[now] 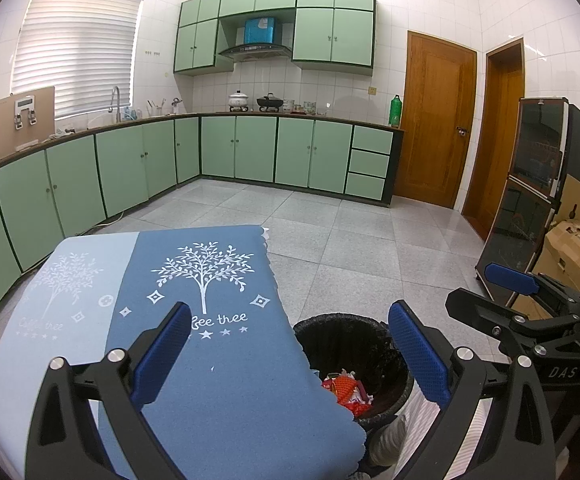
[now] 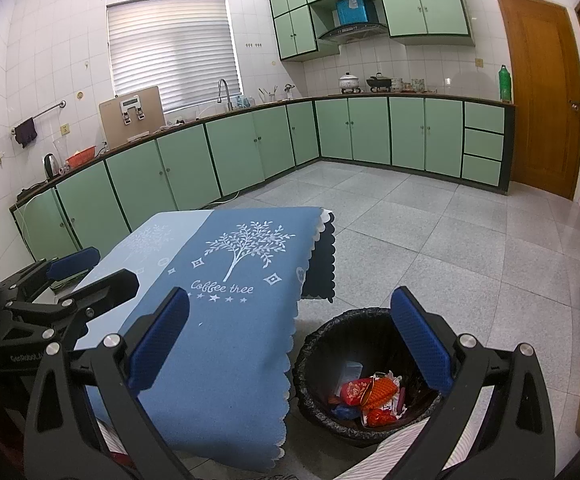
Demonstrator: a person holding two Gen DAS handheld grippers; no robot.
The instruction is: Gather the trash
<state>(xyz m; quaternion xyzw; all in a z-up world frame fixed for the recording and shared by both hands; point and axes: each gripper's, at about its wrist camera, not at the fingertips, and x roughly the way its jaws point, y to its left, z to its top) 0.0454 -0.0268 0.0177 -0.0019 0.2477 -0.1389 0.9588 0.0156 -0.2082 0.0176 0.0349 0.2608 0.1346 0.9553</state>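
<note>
Green cabinets ring the kitchen. Left view: my left gripper [image 1: 290,356] hangs wide and empty over the table [image 1: 225,380]. Right view: right gripper [image 2: 290,344], also wide; wrappers [image 2: 370,396] (light, crinkly, pinch an edge) lie in the bin [image 2: 310,360].

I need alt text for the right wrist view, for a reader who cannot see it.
An open blue-padded right gripper hangs above a black lined trash bin holding red wrappers, beside a table under a blue tree-print tablecloth. Green kitchen cabinets line the walls behind.

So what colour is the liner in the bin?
Black; the bin liner shows best in the right wrist view.
</note>
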